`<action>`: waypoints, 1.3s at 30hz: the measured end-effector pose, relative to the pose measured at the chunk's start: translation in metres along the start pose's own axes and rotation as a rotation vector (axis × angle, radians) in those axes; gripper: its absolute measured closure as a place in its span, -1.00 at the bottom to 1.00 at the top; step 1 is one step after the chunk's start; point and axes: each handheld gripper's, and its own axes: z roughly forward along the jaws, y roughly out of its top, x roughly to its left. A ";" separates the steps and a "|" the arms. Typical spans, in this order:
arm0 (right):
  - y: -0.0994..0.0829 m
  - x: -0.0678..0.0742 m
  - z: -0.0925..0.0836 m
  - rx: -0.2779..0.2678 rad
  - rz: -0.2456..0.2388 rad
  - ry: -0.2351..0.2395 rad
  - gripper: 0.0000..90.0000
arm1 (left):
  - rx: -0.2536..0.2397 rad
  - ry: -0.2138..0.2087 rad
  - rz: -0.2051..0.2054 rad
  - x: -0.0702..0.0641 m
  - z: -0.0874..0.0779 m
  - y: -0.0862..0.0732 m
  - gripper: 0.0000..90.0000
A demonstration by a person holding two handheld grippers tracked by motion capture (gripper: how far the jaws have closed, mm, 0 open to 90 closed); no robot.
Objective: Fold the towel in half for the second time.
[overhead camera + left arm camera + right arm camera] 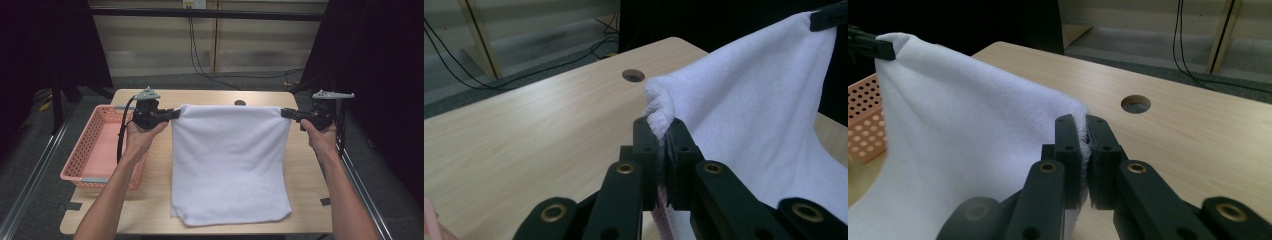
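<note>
No readable text, labels, brands or numbers anywhere I look: not on my jaws, not on what I hold, not on the surfaces around.

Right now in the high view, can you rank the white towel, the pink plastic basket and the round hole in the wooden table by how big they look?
1. White fluffy towel, held up by both claws and closest to the camera, so it may look oversized.
2. Pink perforated plastic basket.
3. Small round hole in the light wooden table, by far the smallest.
</note>
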 end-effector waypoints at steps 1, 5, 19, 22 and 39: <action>0.002 0.001 -0.001 -0.007 -0.004 0.004 0.91 | -0.012 -0.002 0.000 0.000 -0.001 0.001 0.91; 0.000 0.007 -0.006 -0.004 -0.031 0.023 0.90 | -0.002 -0.018 0.009 -0.003 -0.005 -0.005 0.90; -0.065 0.044 -0.050 0.034 -0.082 0.126 0.90 | 0.020 -0.088 0.045 -0.050 -0.042 -0.059 0.89; -0.081 0.053 -0.055 0.063 -0.081 0.140 0.90 | 0.039 -0.106 0.050 -0.060 -0.047 -0.075 0.89; -0.170 0.082 -0.063 0.264 -0.007 0.259 0.70 | 0.247 -0.196 0.032 -0.082 -0.057 -0.166 0.80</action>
